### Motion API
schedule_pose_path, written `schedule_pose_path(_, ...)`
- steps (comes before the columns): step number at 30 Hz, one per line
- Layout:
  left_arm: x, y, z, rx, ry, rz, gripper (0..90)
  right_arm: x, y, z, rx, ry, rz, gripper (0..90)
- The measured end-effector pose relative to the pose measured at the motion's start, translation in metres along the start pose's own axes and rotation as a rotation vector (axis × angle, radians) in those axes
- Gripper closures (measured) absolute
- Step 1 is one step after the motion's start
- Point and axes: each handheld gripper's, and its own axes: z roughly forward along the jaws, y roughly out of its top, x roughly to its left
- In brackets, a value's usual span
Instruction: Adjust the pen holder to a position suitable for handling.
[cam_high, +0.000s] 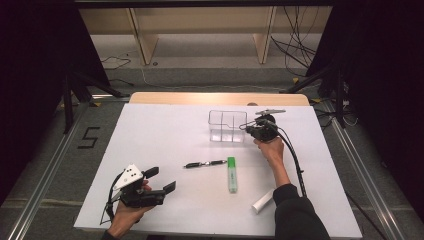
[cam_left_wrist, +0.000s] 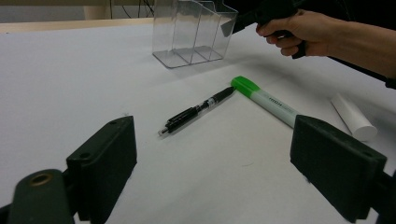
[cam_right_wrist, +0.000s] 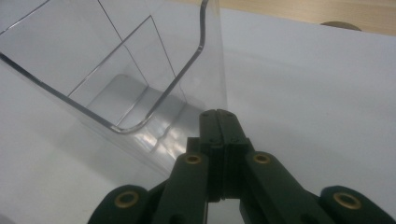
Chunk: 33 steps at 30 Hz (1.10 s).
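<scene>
A: What is the right gripper (cam_high: 252, 131) doing?

B: In its own view its two black jaws are pressed flat together with nothing between them. The tips sit just beside the near wall of the clear box (cam_right_wrist: 116, 79); whether they touch it cannot be told.

A: Where does the clear box stand?

B: Upright toward the far side of the white table (cam_high: 165, 130), right of centre, its inner walls dividing it into compartments.

A: And the left gripper (cam_high: 160, 180)?

B: It rests at the near left corner, jaws spread wide and holding nothing, well apart from the box.

A: What lies between them?

B: A black pen (cam_left_wrist: 196, 111) and a green marker (cam_left_wrist: 266, 99), the pen's tip just beside the marker's cap. A white tube (cam_left_wrist: 353, 117) lies near the right forearm.
</scene>
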Motion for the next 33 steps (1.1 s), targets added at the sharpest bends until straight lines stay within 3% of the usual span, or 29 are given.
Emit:
schedule_pose_path(9, 0.001, 0.000, -0.001, -0.012, -0.005, -0.009, 14.2, 0.009, 0.005, 0.006, 0.008, 0.004, -0.011, 90.0)
schedule_pose_path(26, 0.001, 0.001, -0.002, -0.019, -0.013, -0.006, 14.0, 0.020, 0.006, 0.013, 0.016, 0.012, 0.012, 90.0)
schedule_pose_path(33, 0.001, 0.000, -0.001, -0.014, -0.013, -0.001, 14.0, 0.026, 0.007, 0.012, 0.020, 0.024, -0.009, 90.0)
